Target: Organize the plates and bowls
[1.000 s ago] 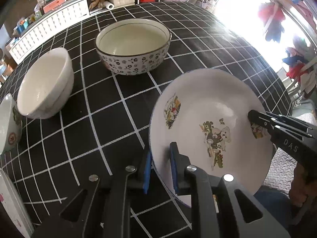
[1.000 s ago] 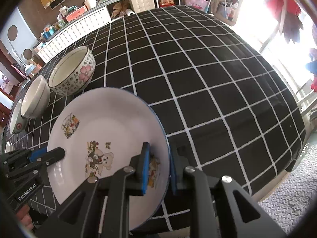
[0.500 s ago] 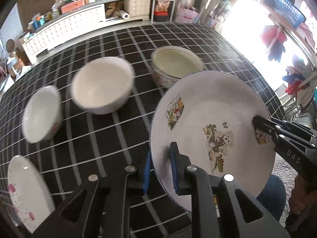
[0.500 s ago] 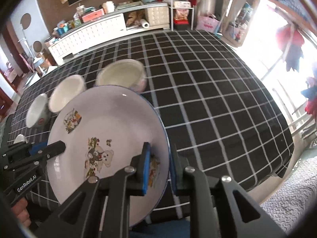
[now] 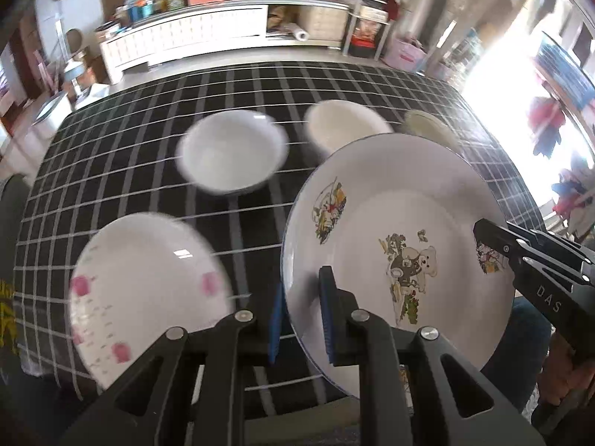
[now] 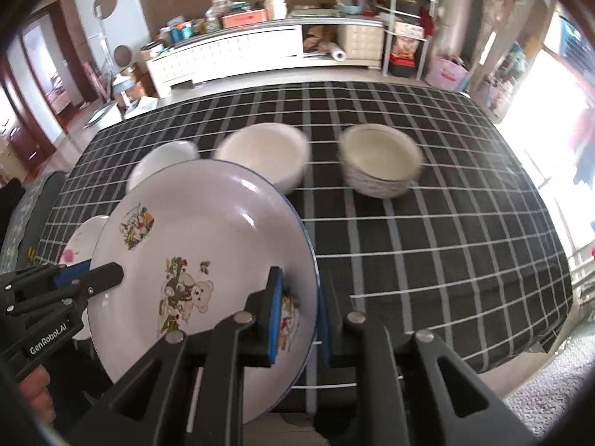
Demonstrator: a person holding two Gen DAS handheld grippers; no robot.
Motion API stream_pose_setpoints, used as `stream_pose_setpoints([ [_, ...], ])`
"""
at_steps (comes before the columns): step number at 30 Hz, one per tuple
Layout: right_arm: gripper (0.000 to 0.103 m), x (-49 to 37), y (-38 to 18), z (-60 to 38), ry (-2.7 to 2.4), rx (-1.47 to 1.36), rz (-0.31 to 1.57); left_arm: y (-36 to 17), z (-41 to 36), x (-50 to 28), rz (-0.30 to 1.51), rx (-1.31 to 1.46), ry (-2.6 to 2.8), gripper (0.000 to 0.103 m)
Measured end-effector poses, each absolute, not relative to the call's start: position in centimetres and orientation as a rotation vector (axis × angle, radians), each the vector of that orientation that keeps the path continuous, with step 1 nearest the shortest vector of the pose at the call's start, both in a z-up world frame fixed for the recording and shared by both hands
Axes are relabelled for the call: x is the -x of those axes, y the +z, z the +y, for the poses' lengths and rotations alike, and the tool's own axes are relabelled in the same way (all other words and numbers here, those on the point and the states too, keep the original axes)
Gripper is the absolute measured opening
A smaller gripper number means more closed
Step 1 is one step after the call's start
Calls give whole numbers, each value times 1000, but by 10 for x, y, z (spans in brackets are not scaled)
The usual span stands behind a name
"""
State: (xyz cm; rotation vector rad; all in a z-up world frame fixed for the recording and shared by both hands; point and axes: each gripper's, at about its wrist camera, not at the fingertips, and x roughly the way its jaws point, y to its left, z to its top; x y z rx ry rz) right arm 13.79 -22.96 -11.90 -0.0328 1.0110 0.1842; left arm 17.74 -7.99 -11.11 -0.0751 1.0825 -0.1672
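Left wrist view
Left claw (image 5: 300, 317): narrowed onto the near-left rim of the bear plate (image 5: 399, 260); one blue pad sits under the rim, the other on the plate's inner face.
Bear plate: white with a thin blue edge and cartoon prints, a teddy bear at its middle; it is held up off the counter (image 5: 122, 171), tilted, in the right half of the view.
Right claw (image 5: 483, 232): comes in from the right edge, its black tip clamped on the plate's far-right rim.
Pink-dotted plate (image 5: 148, 290): white, lying flat on the counter at lower left, blurred.
White bowl (image 5: 232, 154): on the counter beyond the pink-dotted plate, blurred.
Second white bowl (image 5: 344, 128): further right, partly hidden by the bear plate's upper rim.
Patterned bowl (image 5: 427, 130): only a sliver shows above the bear plate.
Counter: covered in a black cloth with a white grid.

Right wrist view
Right claw (image 6: 299, 316): pinching the bear plate (image 6: 193, 260) at its right rim, one blue pad on the inner face over a printed figure, the other behind the edge.
Left claw (image 6: 111, 273): enters from the left edge and grips the plate's opposite rim.
Bear plate: tilted, filling the lower left, clear of the counter (image 6: 427, 252).
Patterned bowl (image 6: 379, 160): upright on the counter, to the upper right of the plate, well apart from it.
Second white bowl (image 6: 264, 152): left of the patterned bowl, its near side behind the plate's top rim.
White bowl (image 6: 163, 160): mostly hidden by the plate.
Pink-dotted plate (image 6: 80, 239): an edge peeks out at the plate's left.
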Motion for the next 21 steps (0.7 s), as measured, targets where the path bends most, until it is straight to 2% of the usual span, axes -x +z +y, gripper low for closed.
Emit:
stream_pose_setpoints([
  [14,21,-121,-123,-101,335,109,1009,-109,53,-129,1066,151,-3,16],
  [21,21,-116,-138,-65,355,151,1030,-123,88,-118,1095,171,37,16],
])
